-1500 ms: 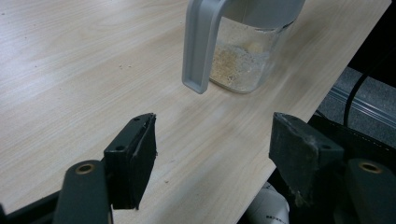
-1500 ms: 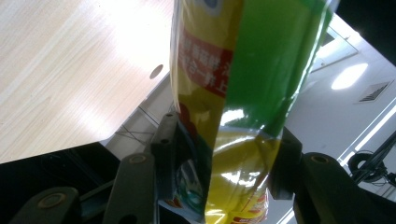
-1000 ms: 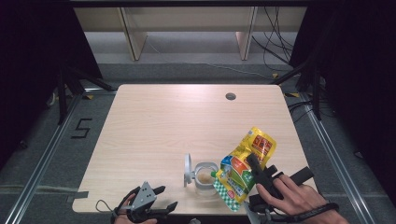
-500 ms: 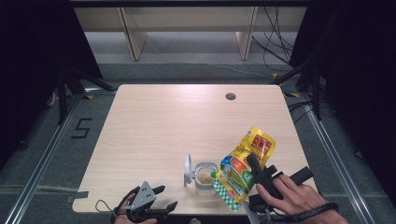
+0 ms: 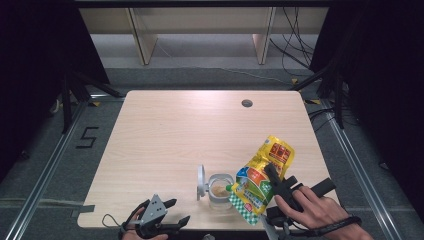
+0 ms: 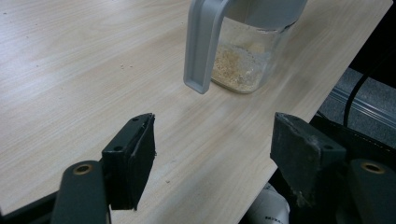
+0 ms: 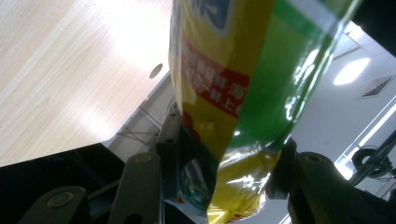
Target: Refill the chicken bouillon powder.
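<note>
Two claws work at the near edge of the pale wood-grain tabletop (image 5: 165,135) in the high view: the right claw (image 5: 274,181) clenches a glossy yellow-and-green foil pouch (image 5: 262,175), its jaws having just been closing on it, tilted over a small clear jar with a grey flip lid (image 5: 217,187); the left claw (image 5: 172,215) rests nearby. In the left gripper view, its jaws gape wide, grasping nothing, before the jar of beige granules (image 6: 243,65). In the right gripper view, black pads pinch the crinkled pouch (image 7: 233,93); white writing on its red band is unreadable.
</note>
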The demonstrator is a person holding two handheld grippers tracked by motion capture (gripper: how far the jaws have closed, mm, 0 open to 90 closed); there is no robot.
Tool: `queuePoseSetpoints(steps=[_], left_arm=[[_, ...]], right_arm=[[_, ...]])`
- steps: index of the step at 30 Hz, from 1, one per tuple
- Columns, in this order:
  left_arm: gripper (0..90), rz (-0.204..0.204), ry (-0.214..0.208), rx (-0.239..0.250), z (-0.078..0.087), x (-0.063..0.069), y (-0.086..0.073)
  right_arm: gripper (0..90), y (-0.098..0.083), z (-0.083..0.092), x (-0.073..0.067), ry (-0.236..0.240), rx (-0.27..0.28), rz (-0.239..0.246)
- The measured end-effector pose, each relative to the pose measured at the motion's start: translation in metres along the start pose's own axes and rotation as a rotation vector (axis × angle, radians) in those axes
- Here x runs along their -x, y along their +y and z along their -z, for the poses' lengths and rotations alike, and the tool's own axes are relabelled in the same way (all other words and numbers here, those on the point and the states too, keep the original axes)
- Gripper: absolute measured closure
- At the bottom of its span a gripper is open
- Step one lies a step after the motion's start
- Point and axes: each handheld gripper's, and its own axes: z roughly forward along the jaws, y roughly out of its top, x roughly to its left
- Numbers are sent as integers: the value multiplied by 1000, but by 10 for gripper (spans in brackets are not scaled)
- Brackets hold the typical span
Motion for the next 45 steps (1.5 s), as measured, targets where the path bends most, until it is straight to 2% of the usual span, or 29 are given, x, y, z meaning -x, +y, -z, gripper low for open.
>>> queuePoseSetpoints(steps=[1, 2, 3, 4, 5, 8, 9, 11, 23, 25, 42, 45], left_arm=[[305, 19, -3, 10, -1, 2, 0], [305, 21, -4, 9, -1, 2, 0], [305, 3, -1, -1, 0, 0, 0], [305, 23, -5, 13, -1, 2, 0], [305, 28, -7, 13, -1, 2, 0], [305, 24, -5, 14, -1, 2, 0], [305, 49, -6, 12, -1, 3, -1], [305, 25, -5, 14, -1, 2, 0], [306, 25, -5, 15, -1, 2, 0], [306, 16, -4, 9, 0, 1, 0], [307, 26, -7, 14, -1, 2, 0], [307, 25, -6, 15, -1, 2, 0]], right_arm=[[606, 0, 0, 0, -1, 1, -1], [607, 0, 0, 0, -5, 4, 3], [608, 0, 0, 0, -1, 2, -4], [610, 0, 0, 0, -14, 2, 1], [610, 0, 0, 0, -3, 5, 1], [613, 0, 0, 0, -15, 2, 2], [614, 0, 0, 0, -13, 1, 2], [617, -1, 0, 0, -18, -1, 3], [627, -1, -1, 1, -18, 1, 8], [628, -1, -2, 1, -4, 5, 7], [636, -2, -2, 1, -1, -3, -5], [637, -2, -2, 1, -11, -8, 0]])
